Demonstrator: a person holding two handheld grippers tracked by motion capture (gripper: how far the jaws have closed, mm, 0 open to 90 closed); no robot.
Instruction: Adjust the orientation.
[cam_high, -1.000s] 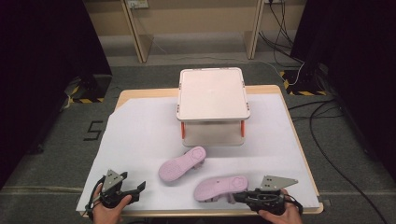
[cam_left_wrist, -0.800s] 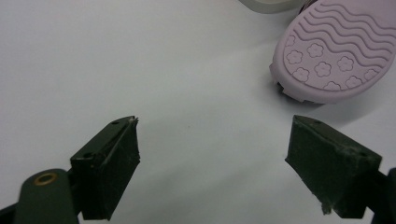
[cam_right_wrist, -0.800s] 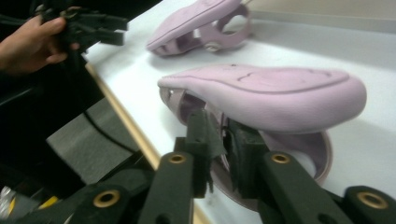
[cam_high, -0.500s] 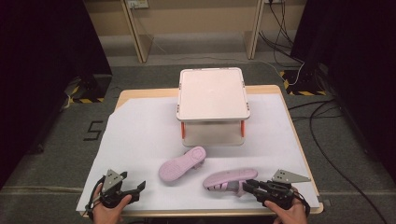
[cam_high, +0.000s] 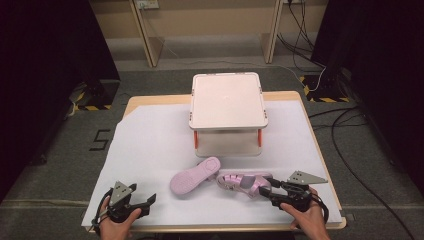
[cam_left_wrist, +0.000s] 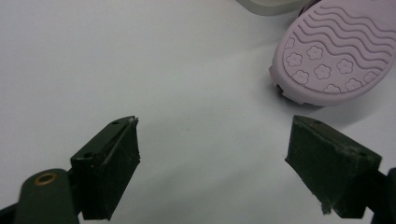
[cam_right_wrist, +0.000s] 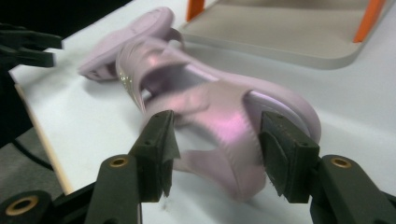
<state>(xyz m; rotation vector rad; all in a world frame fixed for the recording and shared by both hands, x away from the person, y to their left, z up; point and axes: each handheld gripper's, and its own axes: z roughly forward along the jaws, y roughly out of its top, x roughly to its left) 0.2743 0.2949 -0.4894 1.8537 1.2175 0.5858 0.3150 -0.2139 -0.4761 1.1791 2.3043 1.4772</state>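
Since the earlier frames, the right gripper (cam_high: 266, 190) has shifted toward 3 o'clock, its jaws have just been opening, and the upright sandal (cam_high: 243, 182) has turned from sole-up onto its sole.

High view: the upright sandal lies at 5 o'clock on the white-covered surface (cam_high: 150, 145), heel strap at the right gripper. The overturned sandal (cam_high: 195, 175) lies just beside it at 9 o'clock. The lidded bin (cam_high: 227, 102) stands at 12 o'clock. The left gripper (cam_high: 148, 201) rests at 7 o'clock.

Left gripper view: jaws spread, nothing between; overturned sandal (cam_left_wrist: 336, 51) at 2 o'clock.

Right gripper view: jaws parted, strap of the upright sandal (cam_right_wrist: 219, 121) between them, not pinched.
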